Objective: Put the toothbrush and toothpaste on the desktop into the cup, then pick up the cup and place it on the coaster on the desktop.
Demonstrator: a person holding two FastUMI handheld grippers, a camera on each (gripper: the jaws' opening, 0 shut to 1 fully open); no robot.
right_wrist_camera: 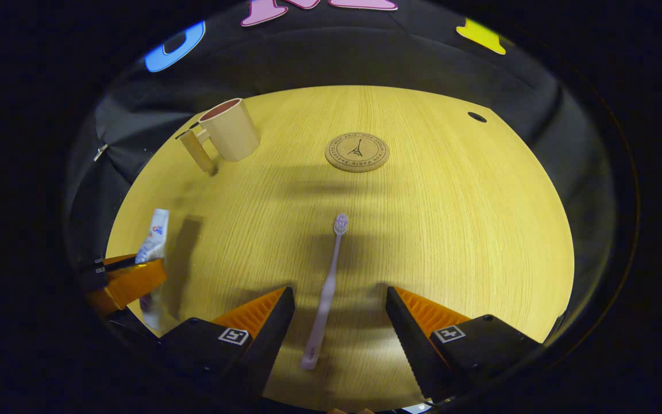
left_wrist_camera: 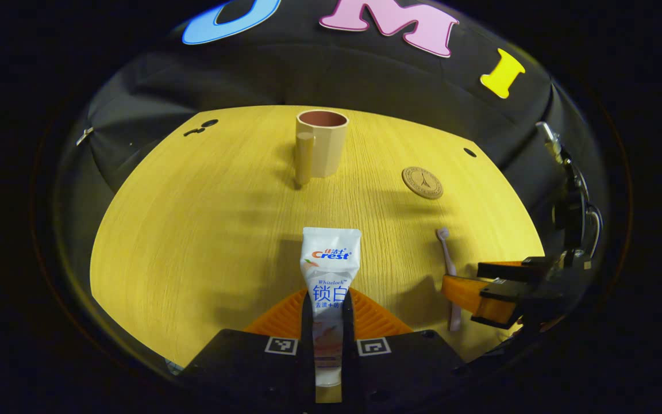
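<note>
Two grippers work over a yellow wood-grain desktop [left_wrist_camera: 193, 230], and from left to right the left gripper view reads like this: a beige plastic cup with a side handle and a reddish-brown inside [left_wrist_camera: 320, 144] stands upright toward the far edge, a round brown cork coaster [left_wrist_camera: 422, 183] lies flat to its right, well apart from it, and a pale pink toothbrush [left_wrist_camera: 449, 270] lies nearer, bristle end pointing away. At the bottom centre the left gripper [left_wrist_camera: 327, 322] has its fingers closed tight on a white toothpaste tube with blue and red print [left_wrist_camera: 330, 264], pinching its lower part (the flat crimped end points away toward the cup). Whether the tube is lifted or touching the desktop I cannot tell.

From the right gripper view, the cup [right_wrist_camera: 228, 131] sits far left, the toothpaste tube [right_wrist_camera: 155, 236] is below it in the left gripper [right_wrist_camera: 130, 276], and the coaster [right_wrist_camera: 357, 152] is centre. The right gripper [right_wrist_camera: 339, 322] is spread wide, its fingers either side of the toothbrush [right_wrist_camera: 326, 293] handle without touching it.
</note>
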